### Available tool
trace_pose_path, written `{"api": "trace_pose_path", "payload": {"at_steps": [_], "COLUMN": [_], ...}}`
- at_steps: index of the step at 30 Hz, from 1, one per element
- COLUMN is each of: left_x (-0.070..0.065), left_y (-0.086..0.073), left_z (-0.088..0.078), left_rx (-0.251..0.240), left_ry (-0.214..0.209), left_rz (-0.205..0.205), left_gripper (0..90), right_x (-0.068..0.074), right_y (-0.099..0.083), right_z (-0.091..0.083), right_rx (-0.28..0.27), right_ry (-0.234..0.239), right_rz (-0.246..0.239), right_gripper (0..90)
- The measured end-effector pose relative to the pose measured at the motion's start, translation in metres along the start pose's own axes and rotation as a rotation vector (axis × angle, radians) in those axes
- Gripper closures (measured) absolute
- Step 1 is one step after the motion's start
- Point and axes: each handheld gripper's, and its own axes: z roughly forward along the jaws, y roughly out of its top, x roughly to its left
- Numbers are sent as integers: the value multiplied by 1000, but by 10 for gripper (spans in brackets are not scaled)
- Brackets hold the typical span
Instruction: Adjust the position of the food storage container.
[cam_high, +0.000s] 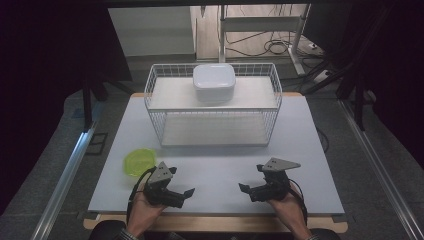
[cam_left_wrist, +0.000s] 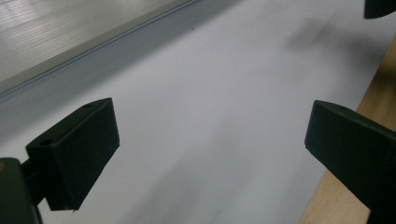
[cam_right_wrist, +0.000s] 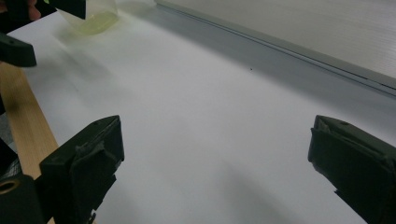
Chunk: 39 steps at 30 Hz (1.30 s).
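High view: left gripper (cam_high: 181, 184) and right gripper (cam_high: 251, 178) rest on the white rectangular table board (cam_high: 215, 165), jaws spread wide, holding nothing. A translucent green plastic bowl (cam_high: 138, 162) sits just beside the left gripper. A white lidded plastic container (cam_high: 214, 81) sits atop the white wire rack (cam_high: 214, 107).

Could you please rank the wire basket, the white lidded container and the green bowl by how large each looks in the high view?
1. Wire basket, by far the largest.
2. White lidded container, on the basket's upper shelf.
3. Green bowl, slightly smaller-looking, though it sits nearer the camera, so that call is unsure.
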Motion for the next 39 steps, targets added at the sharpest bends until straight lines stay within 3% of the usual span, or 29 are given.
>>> {"api": "trace_pose_path", "payload": {"at_steps": [4,11,16,18,24,33,39], "left_x": [6,25,42,49,71,103,120], "left_y": [4,10,8,6,-4,-25,-39], "left_z": [-5,-26,-44,-51,-71,-92,-101], "left_rx": [11,-13,-53,-67,-100,-82,-70], "left_ry": [50,97,154,175,255,393,451], "left_rz": [11,-9,-56,-73,-129,-200,-252], "left_gripper": [134,498,800,877,900,900,900], "right_x": [1,3,2,2,0,0,-2], "right_y": [-1,-1,-1,-2,-2,-3,-3], "right_z": [2,6,7,6,6,7,7], "right_rx": [12,14,17,15,11,19,19], "right_ry": [-8,-11,-15,-20,-24,-22,-27], "right_rz": [-6,-17,-19,-19,-6,-9,3], "right_gripper": [44,47,47,47,47,47,47]}}
